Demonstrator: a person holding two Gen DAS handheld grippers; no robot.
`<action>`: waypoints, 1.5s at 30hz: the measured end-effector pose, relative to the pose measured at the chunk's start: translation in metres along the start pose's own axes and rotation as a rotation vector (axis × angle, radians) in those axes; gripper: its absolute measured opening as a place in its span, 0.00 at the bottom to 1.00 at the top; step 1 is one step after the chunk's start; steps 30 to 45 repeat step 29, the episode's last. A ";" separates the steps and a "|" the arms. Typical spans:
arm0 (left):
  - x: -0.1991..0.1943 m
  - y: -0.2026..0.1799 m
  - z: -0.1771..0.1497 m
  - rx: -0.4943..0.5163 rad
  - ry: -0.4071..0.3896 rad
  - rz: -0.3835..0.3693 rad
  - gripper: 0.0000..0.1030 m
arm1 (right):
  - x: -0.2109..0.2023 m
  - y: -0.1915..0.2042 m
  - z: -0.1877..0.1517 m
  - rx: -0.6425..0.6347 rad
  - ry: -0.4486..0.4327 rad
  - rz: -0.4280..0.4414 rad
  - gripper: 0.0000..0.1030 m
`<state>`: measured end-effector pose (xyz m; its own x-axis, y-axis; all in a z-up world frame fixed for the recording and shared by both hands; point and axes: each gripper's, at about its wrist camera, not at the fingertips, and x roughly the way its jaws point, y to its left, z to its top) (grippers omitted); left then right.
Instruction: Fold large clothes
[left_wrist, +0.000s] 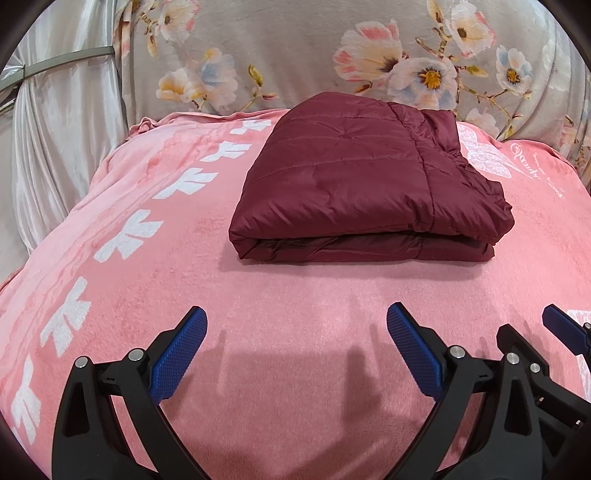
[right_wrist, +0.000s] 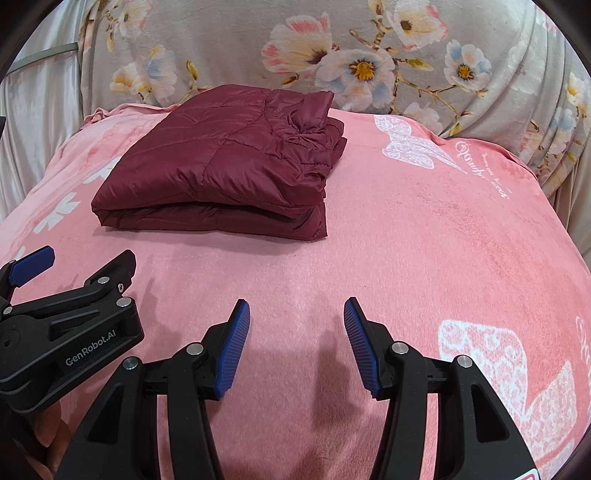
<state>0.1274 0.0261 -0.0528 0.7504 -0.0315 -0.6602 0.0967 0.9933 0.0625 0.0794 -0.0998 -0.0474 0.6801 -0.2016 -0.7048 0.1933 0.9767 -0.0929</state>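
1. We see the folded maroon jacket (left_wrist: 365, 188) lying toward the far edge of the pink blanket (left_wrist: 295, 295).
2. Our left gripper (left_wrist: 297, 332) and right gripper (right_wrist: 296, 325) both gape, holding nothing, near the blanket's near edge.

Home bedroom, pink blanket (left_wrist: 295, 302), floral cover (left_wrist: 295, 55)

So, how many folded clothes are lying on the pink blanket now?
1. A dark red quilted jacket lies folded on the pink blanket, toward its far end, in front of the floral cover. Both grippers are open and apart from it. I see no other garment.
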 end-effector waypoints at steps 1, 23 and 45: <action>0.000 0.000 0.000 0.002 -0.001 0.000 0.93 | 0.000 0.000 0.000 0.000 0.000 0.000 0.51; -0.002 -0.002 0.000 0.011 -0.007 -0.003 0.93 | 0.000 0.001 0.000 0.000 0.000 -0.001 0.51; -0.001 0.000 0.002 0.022 -0.013 0.007 0.93 | 0.000 0.001 0.000 -0.002 0.000 -0.001 0.51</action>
